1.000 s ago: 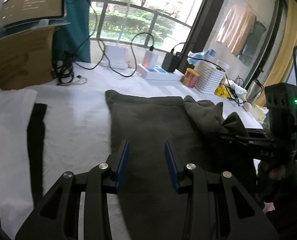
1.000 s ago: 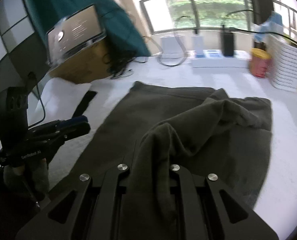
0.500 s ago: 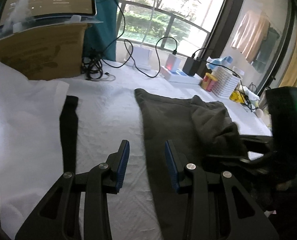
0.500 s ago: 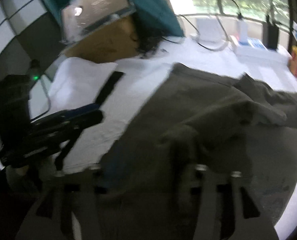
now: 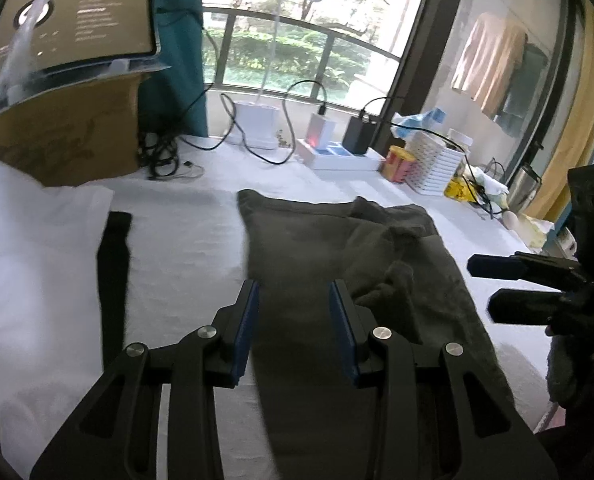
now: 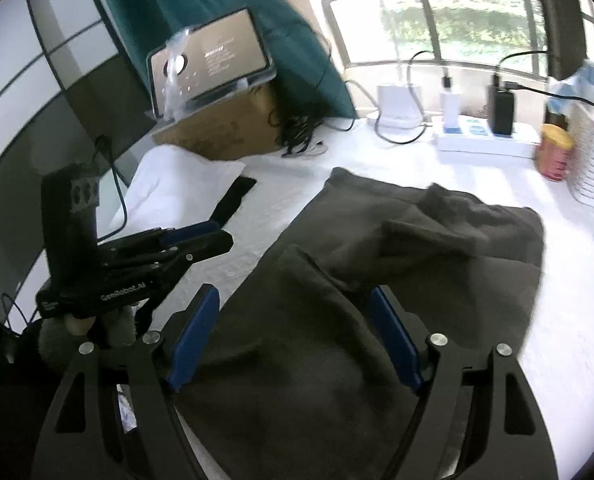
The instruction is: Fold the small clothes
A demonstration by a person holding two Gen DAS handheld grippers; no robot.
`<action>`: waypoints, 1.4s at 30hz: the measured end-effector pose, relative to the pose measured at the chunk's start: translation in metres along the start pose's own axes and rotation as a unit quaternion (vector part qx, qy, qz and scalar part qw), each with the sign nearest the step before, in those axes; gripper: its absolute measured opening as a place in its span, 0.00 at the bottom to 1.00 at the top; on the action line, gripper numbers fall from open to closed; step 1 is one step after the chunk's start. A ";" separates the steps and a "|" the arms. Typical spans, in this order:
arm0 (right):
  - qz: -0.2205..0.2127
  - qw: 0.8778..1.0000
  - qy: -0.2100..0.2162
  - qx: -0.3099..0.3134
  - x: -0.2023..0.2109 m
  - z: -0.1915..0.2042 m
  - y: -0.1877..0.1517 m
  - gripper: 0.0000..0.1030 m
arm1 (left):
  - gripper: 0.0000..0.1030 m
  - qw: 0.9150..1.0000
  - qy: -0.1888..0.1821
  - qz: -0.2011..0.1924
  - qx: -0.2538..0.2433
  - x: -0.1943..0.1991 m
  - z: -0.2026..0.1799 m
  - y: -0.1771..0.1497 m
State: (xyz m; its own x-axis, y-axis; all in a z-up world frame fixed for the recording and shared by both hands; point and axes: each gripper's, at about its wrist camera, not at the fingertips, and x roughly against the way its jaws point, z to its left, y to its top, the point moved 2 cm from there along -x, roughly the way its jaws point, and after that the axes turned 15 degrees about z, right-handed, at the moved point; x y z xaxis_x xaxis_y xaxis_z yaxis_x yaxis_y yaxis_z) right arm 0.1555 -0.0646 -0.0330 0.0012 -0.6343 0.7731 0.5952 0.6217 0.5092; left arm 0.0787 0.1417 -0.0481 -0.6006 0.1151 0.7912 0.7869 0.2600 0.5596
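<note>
Black sock (image 5: 113, 272) lies flat on the white cloth-covered table (image 5: 185, 248), left of the left gripper (image 5: 293, 304). That gripper hovers with jaws parted and nothing between them. Ahead of it and beneath it spreads the dark grey garment (image 5: 309, 240), partly folded and rumpled at the right. The right gripper (image 6: 295, 316) has just been opening; its jaws stand wide above the garment, pads clear of it.
</note>
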 end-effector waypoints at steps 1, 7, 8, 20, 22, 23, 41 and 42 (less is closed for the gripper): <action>-0.010 1.000 -0.001 -0.005 0.007 -0.003 -0.004 0.76 | 0.38 1.000 0.000 0.000 -0.003 0.000 -0.003 0.000; -0.027 0.997 -0.044 -0.054 0.026 -0.036 -0.027 0.76 | 0.38 0.999 -0.023 0.003 -0.038 0.002 -0.041 0.005; -0.028 0.996 -0.054 -0.064 0.028 -0.042 -0.031 0.76 | 0.38 0.998 -0.029 0.006 -0.051 0.000 -0.052 0.006; -0.051 0.978 -0.094 -0.181 0.064 -0.119 -0.095 0.76 | 0.38 0.976 -0.038 0.110 -0.184 -0.081 -0.166 -0.004; -0.057 0.976 -0.093 -0.191 0.070 -0.127 -0.102 0.76 | 0.38 0.972 -0.017 0.134 -0.190 -0.097 -0.170 -0.008; -0.058 0.975 -0.092 -0.193 0.072 -0.129 -0.105 0.76 | 0.38 0.970 -0.010 0.147 -0.193 -0.104 -0.171 -0.011; -0.033 0.988 -0.054 -0.144 0.048 -0.106 -0.098 0.76 | 0.11 0.985 0.023 0.098 -0.137 -0.007 -0.101 -0.058; -0.031 0.988 -0.054 -0.138 0.046 -0.101 -0.096 0.76 | 0.11 0.987 0.026 0.095 -0.124 -0.003 -0.093 -0.064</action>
State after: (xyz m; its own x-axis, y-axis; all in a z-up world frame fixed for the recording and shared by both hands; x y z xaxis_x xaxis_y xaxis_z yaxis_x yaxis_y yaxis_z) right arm 0.1800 -0.1996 -0.0846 -0.1185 -0.6052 0.7872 0.7883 0.4247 0.4452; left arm 0.0432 0.0358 -0.0629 -0.4361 0.0876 0.8956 0.8989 -0.0045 0.4381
